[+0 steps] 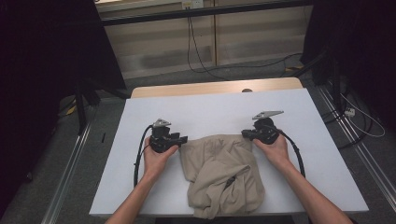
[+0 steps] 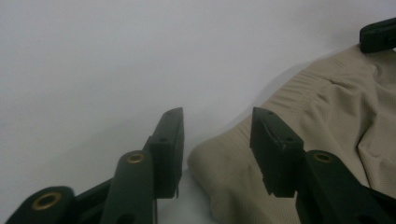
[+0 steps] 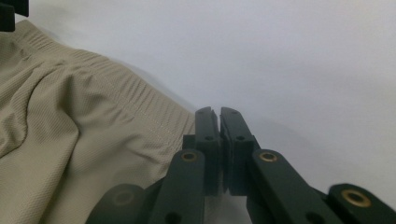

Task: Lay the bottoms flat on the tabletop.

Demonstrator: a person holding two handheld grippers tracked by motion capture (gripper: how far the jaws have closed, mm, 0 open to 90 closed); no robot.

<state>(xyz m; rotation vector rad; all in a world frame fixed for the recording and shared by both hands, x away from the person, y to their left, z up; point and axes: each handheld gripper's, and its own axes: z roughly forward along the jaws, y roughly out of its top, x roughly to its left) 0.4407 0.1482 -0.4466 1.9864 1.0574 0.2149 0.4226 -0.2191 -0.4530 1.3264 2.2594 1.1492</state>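
Crumpled beige shorts [image 1: 219, 172] lie on the white table [image 1: 210, 112], waistband toward the far side. My left gripper [image 1: 183, 138] sits at the waistband's left corner. In the left gripper view its jaws [image 2: 217, 114] stand open, and the corner of the shorts [image 2: 233, 163] lies between them without touching either pad. My right gripper [image 1: 245, 134] rests at the waistband's right corner. In the right gripper view its jaws [image 3: 219, 111] are pressed together, with the ribbed waistband [image 3: 140, 102] ending against the left jaw. I see no cloth between the pads.
A wooden strip [image 1: 215, 87] runs along the table's far edge. Beyond it, cables [image 1: 196, 56] hang down to the floor in front of a pale wall. Dark stands and rails flank the table on both sides.
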